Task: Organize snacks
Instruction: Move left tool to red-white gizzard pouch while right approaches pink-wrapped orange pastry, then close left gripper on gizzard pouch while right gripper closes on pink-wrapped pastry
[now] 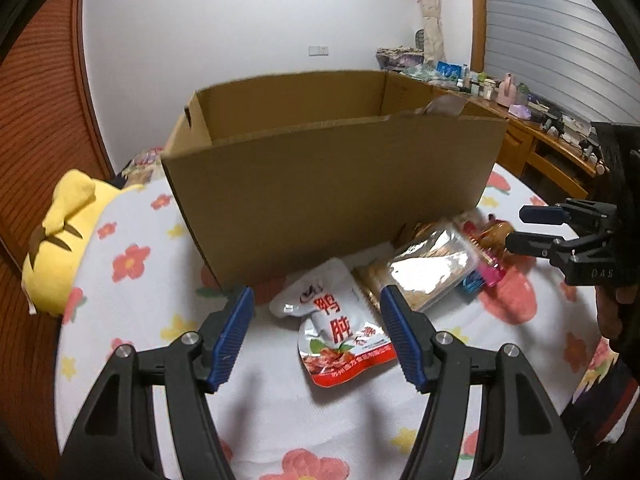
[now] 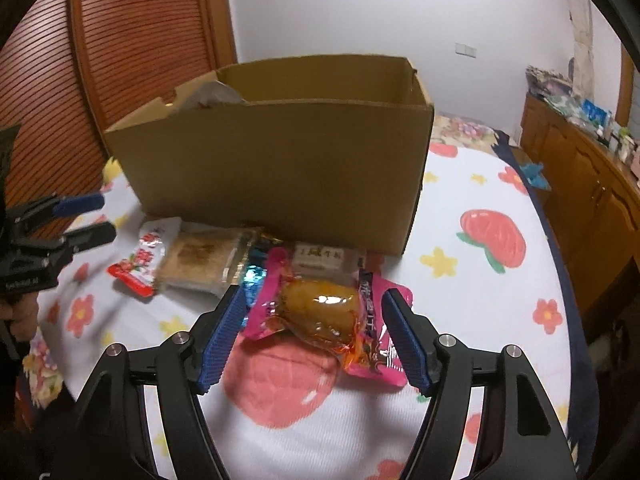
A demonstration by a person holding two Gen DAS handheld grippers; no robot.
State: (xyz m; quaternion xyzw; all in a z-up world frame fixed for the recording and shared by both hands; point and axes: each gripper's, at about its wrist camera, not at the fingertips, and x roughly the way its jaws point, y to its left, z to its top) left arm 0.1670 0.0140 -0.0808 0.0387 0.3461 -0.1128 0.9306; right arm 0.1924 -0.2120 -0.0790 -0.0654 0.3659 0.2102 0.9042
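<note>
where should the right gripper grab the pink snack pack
Come from above and close the right gripper across the bulge in the middle of the pink pack. It lies flat on the bedspread, its edges are thin film, and the open jaws already straddle it.

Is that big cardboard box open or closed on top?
Open. The cardboard box has no lid or flaps over it; its inner walls show, and something pale pokes above the rim at one end.

Red characters "鸭肫" on the white-and-red snack pouch [image 1: 340, 328]; "DAS" embossed on the right tool [image 1: 536, 228].
</note>
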